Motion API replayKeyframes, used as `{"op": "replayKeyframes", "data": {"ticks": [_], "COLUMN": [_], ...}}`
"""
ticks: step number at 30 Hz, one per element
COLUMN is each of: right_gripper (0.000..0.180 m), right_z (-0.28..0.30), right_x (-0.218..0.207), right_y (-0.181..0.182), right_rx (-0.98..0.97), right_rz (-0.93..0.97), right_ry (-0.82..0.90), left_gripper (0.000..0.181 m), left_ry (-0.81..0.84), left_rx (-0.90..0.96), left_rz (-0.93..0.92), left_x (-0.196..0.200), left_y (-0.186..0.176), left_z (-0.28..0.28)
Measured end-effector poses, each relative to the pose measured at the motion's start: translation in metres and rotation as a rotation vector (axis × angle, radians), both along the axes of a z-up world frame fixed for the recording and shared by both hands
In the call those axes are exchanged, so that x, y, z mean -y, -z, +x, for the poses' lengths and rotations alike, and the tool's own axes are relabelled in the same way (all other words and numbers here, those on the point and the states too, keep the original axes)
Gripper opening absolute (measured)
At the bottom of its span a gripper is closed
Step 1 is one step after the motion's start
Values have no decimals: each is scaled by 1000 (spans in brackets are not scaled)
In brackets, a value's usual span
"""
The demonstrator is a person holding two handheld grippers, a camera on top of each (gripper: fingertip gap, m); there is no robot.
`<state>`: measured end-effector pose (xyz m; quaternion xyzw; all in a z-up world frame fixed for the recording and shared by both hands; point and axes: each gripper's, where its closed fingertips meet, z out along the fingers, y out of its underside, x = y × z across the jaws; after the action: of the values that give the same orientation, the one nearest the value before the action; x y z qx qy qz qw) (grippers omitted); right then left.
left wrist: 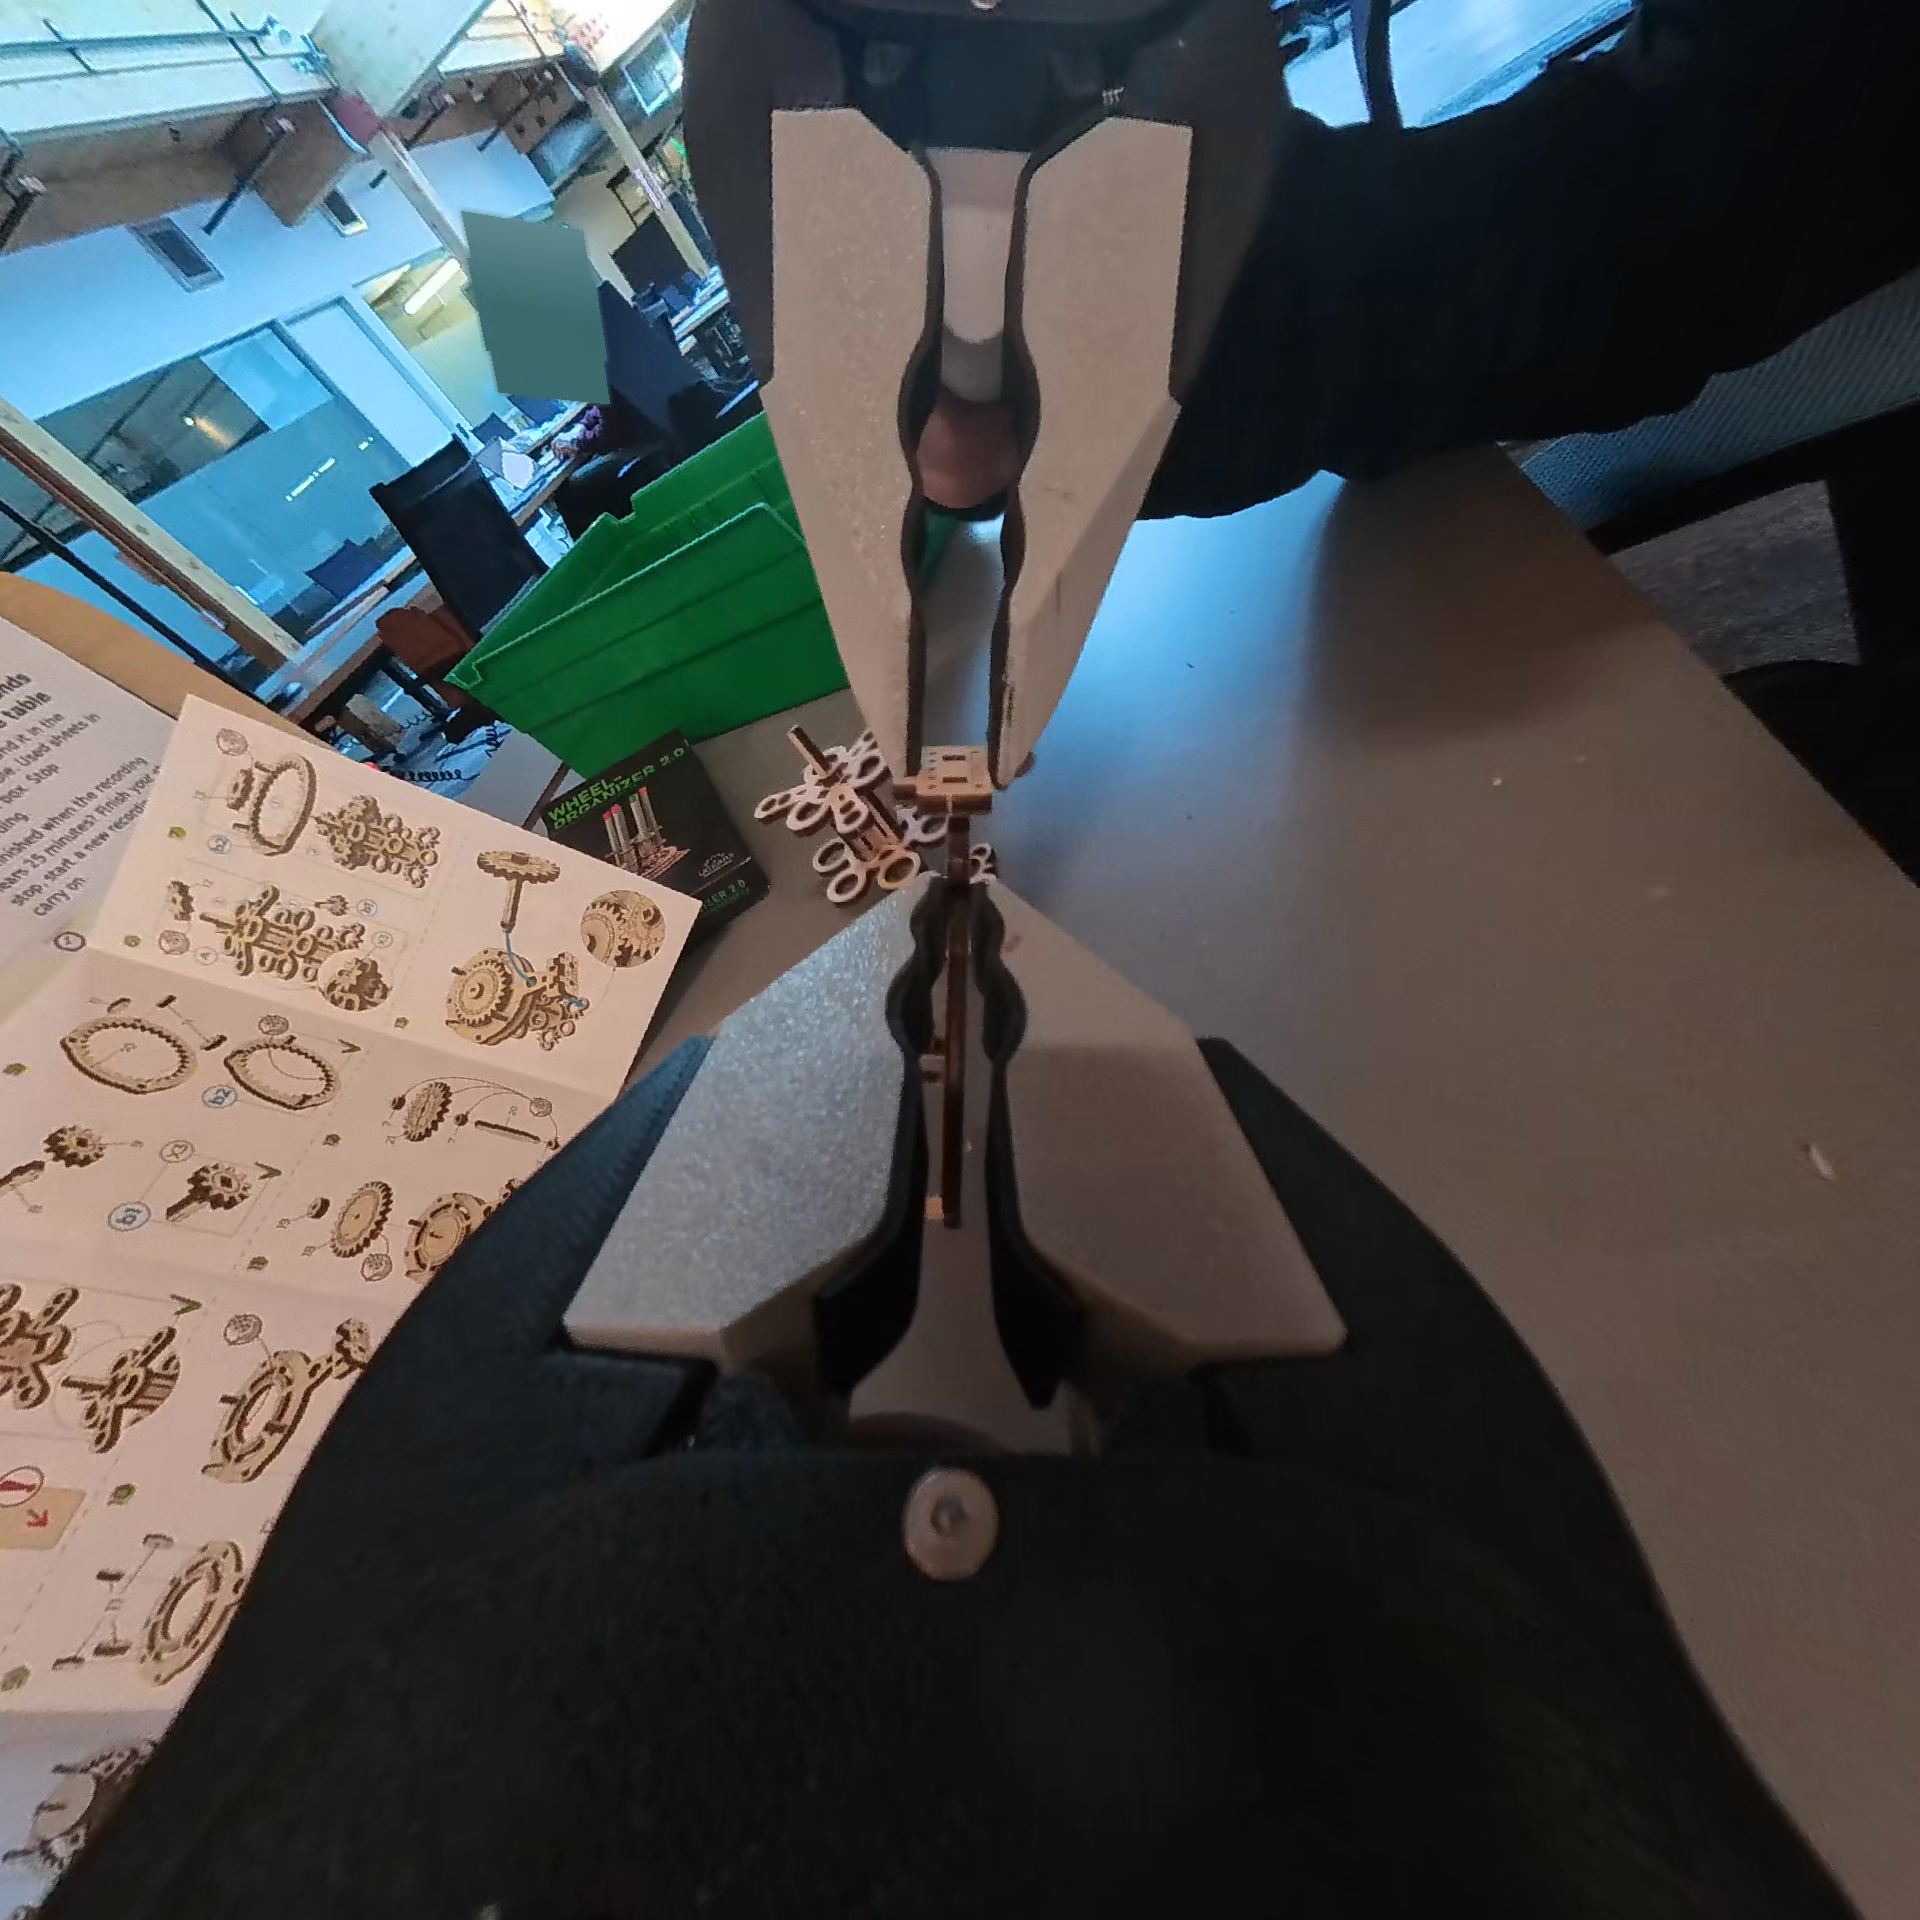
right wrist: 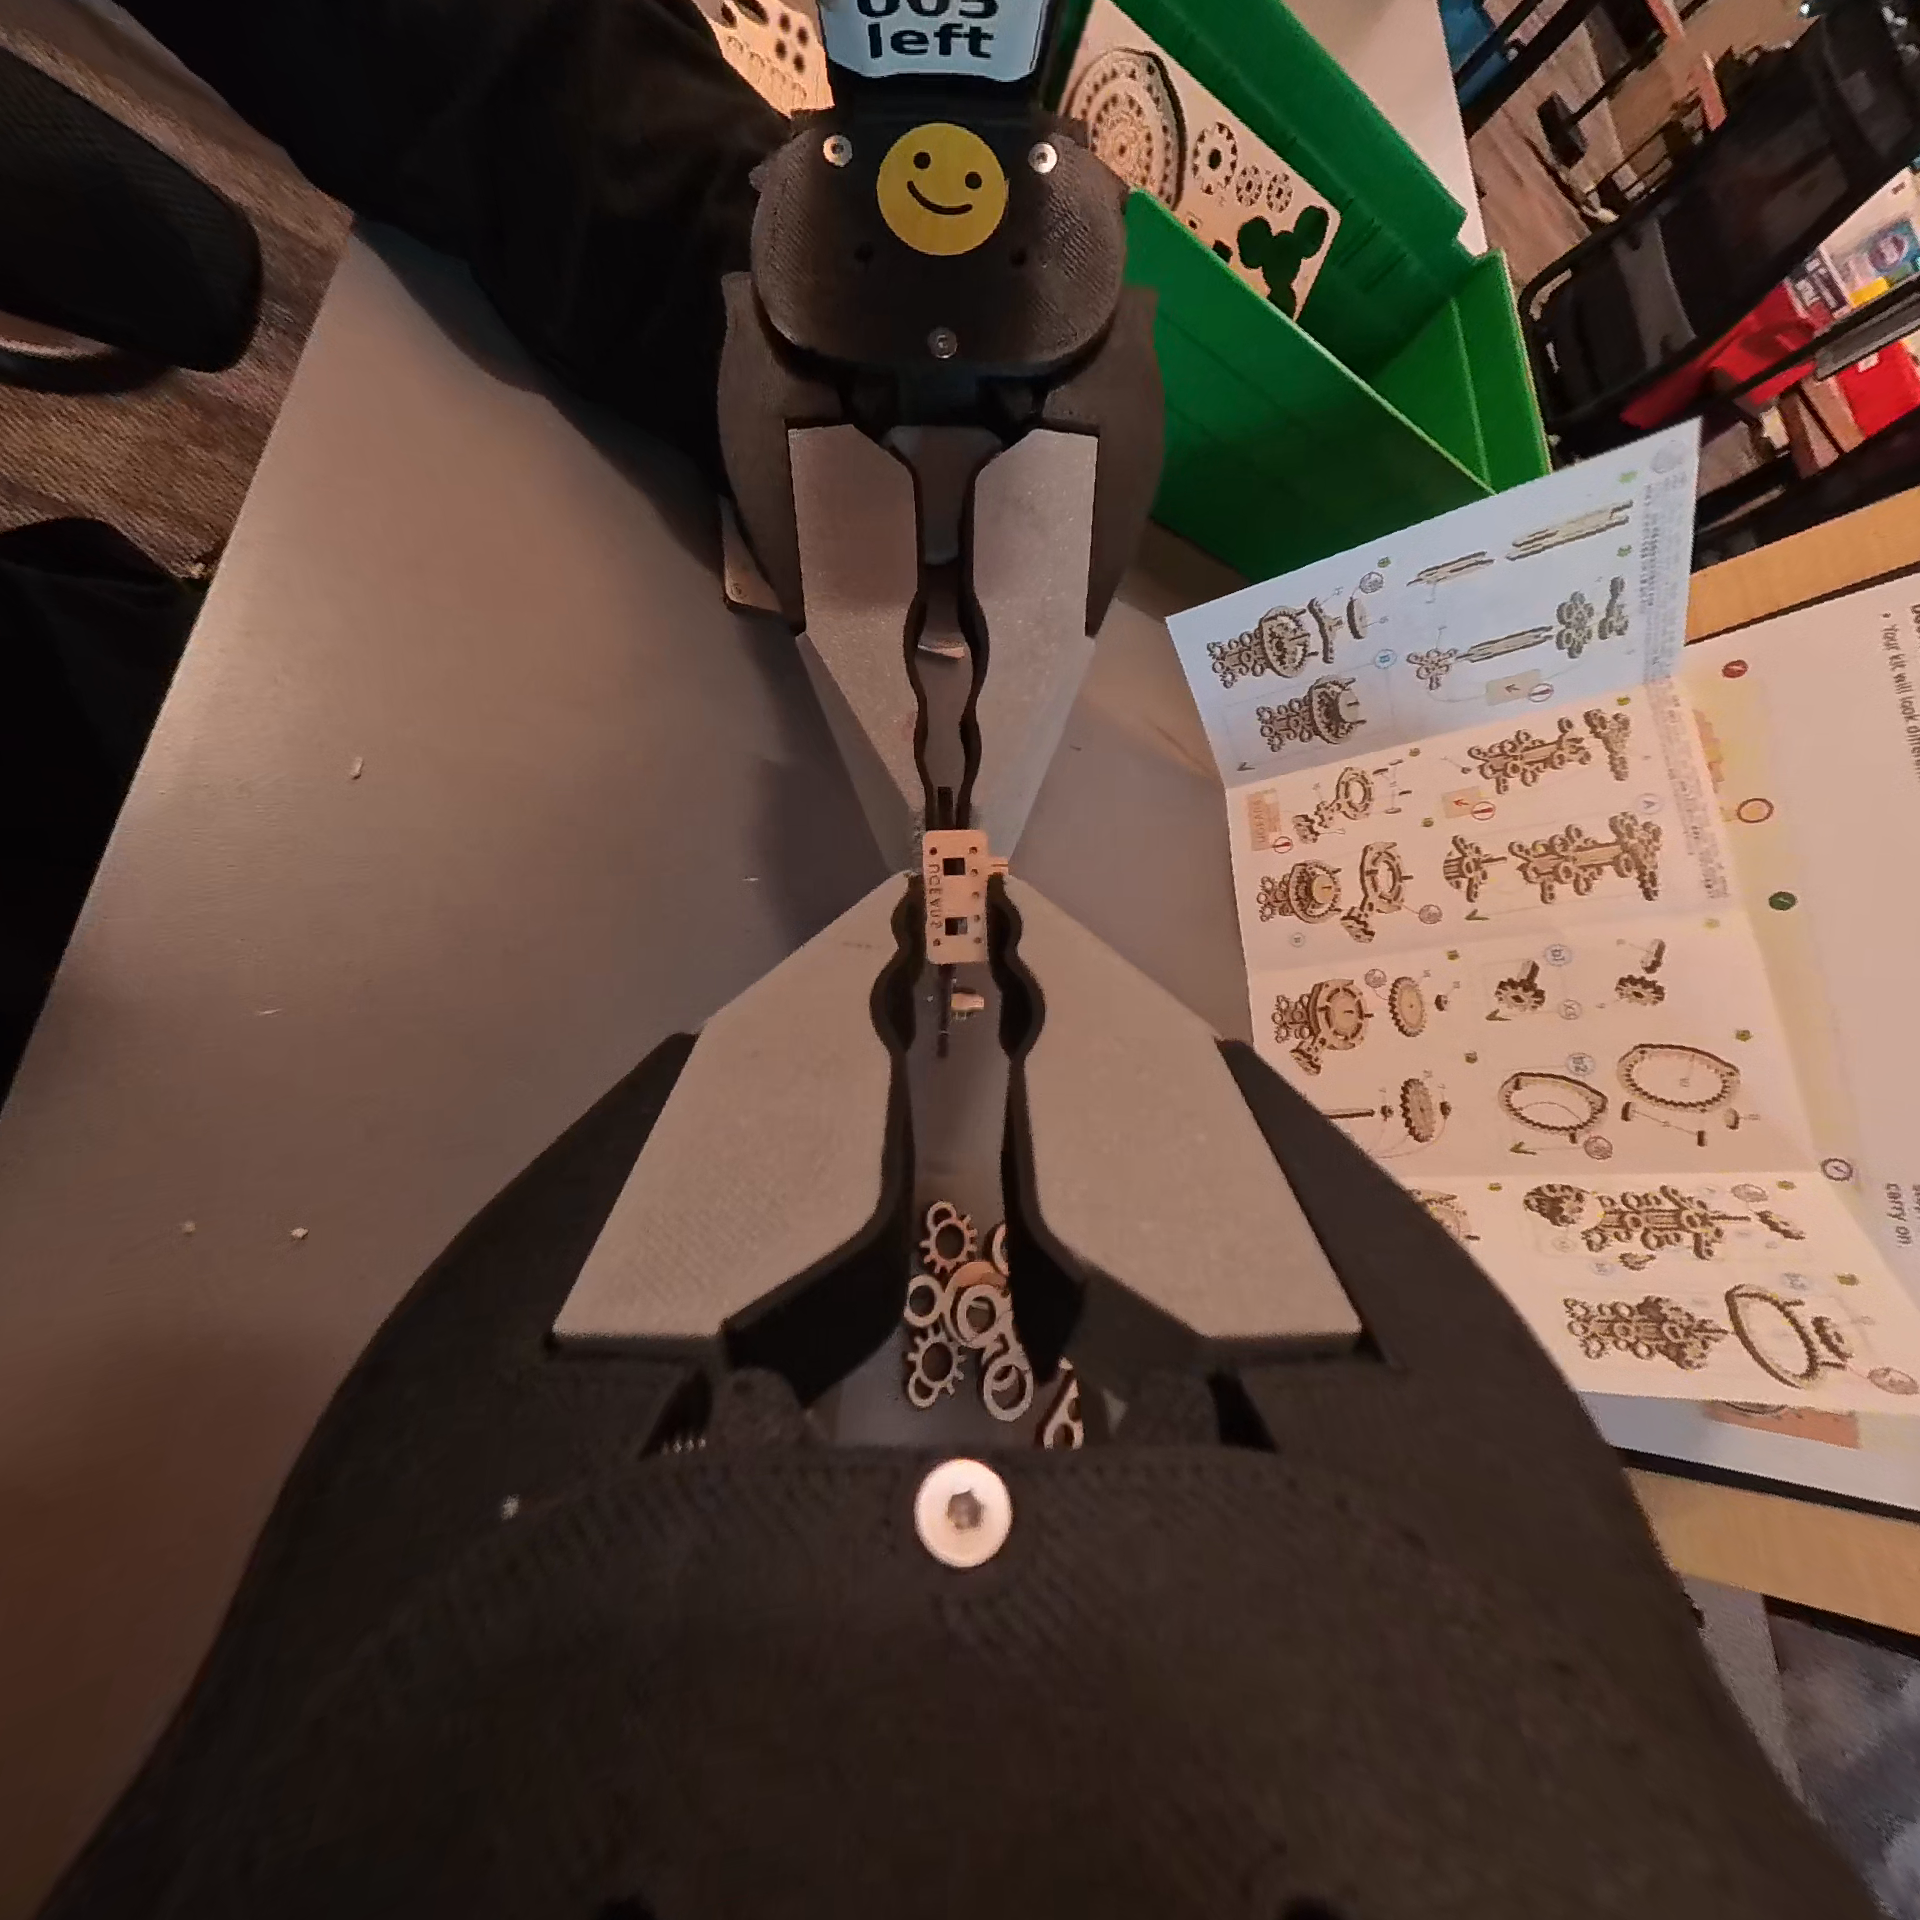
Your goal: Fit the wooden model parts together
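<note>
My left gripper (left wrist: pixel 951 899) is shut on a thin dark wooden piece (left wrist: pixel 954 1039), held edge-on with its end sticking out past the fingertips. My right gripper (left wrist: pixel 961 764) faces it tip to tip from the far side and is shut on a small pale slotted wooden plate (left wrist: pixel 951 781). The plate sits across the end of the thin piece and touches it. In the right wrist view my right gripper (right wrist: pixel 951 904) grips the plate (right wrist: pixel 954 899). The left gripper (right wrist: pixel 951 831) comes from the top with the dark piece (right wrist: pixel 943 805). Both are held above the grey table (left wrist: pixel 1455 935).
A cluster of loose wooden ring parts (left wrist: pixel 852 831) lies on the table just beyond the grippers and shows between my right fingers (right wrist: pixel 961 1330). An instruction sheet (left wrist: pixel 312 1039) (right wrist: pixel 1507 987), a small dark box (left wrist: pixel 655 831) and green bins (left wrist: pixel 675 623) (right wrist: pixel 1299 364) stand to one side. Both grippers' tips are close together, under 4 cm apart.
</note>
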<state>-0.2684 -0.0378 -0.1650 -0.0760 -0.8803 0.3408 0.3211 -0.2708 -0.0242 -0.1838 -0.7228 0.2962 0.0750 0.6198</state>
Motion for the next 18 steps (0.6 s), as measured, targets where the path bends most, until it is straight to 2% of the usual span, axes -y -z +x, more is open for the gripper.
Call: {"op": "replayKeyframes", "data": {"ticks": [18], "right_gripper": [8], "right_z": [0], "right_x": [-2], "right_y": [-3], "right_rx": [-20], "right_rz": [-5], "right_ry": [7], "left_gripper": [0], "left_ry": [-20], "left_rx": [-14], "left_rz": [28], "left_x": [0], "left_y": [-6], "left_z": [-2]}}
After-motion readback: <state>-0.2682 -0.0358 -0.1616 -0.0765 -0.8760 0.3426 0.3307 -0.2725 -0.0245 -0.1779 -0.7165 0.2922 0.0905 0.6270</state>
